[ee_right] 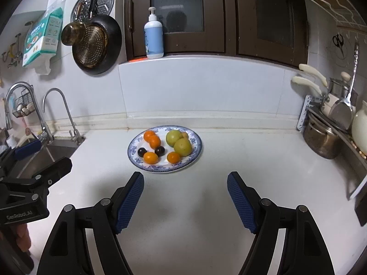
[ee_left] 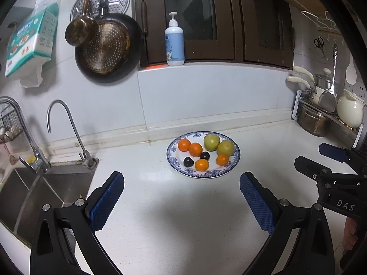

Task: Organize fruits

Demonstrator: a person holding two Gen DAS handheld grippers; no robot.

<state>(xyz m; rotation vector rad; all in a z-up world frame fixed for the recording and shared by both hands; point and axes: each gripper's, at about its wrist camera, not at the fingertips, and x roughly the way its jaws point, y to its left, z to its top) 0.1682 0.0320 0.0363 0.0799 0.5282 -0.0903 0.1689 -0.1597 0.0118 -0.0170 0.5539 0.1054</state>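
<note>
Here both grippers hovered low over the white countertop [ee_right: 206,206], left gripper [ee_left: 182,181] and right gripper [ee_right: 185,180] each spread wide, holding nothing. Just ahead sat the blue-patterned white plate [ee_right: 197,151], carrying 4 oranges, 2 yellow-green fruits and 2 dark plums.

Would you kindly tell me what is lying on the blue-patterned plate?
The plate holds four oranges, two green fruits and two dark plums. A small tan item peeks from behind the green fruits, mostly covered.
</note>
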